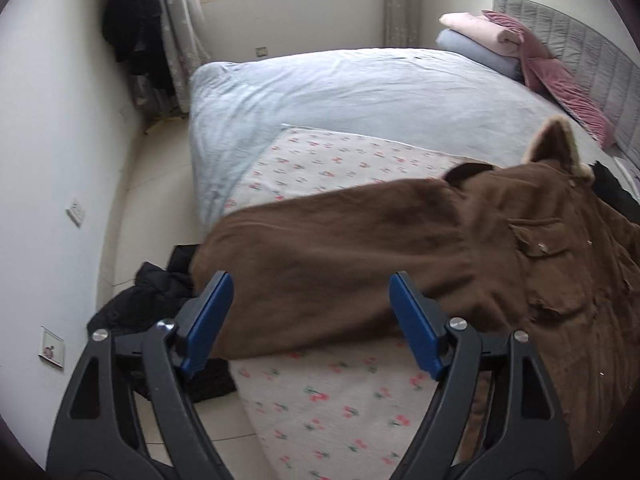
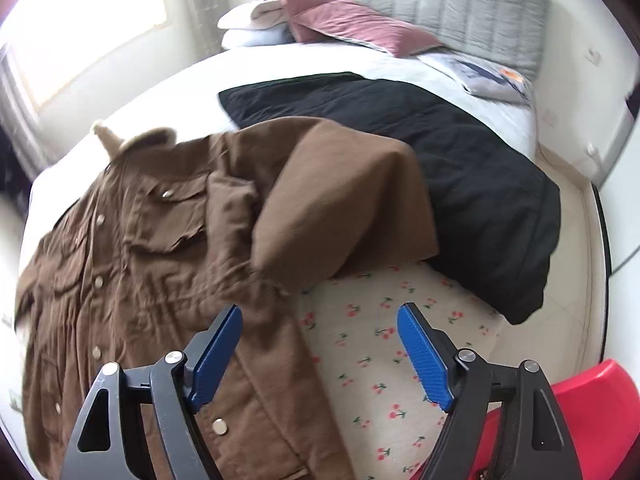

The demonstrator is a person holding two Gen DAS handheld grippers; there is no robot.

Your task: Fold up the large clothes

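A large brown jacket (image 1: 540,240) with snap buttons and a fur-trimmed collar lies front up on a cherry-print sheet (image 1: 340,400) on the bed. Its left sleeve (image 1: 320,248) stretches out toward the bed's edge. My left gripper (image 1: 310,292) is open and empty, just above that sleeve's cuff end. In the right wrist view the jacket (image 2: 140,260) fills the left; its other sleeve (image 2: 344,200) lies folded beside the body. My right gripper (image 2: 320,320) is open and empty above the jacket's side edge and the sheet (image 2: 392,360).
A black quilted garment (image 2: 460,168) lies beside the jacket. Folded bedding and pink pillows (image 1: 520,52) sit by the grey headboard (image 2: 440,4). Dark clothes (image 1: 152,304) lie on the floor by the bed. A red object (image 2: 580,420) is at lower right.
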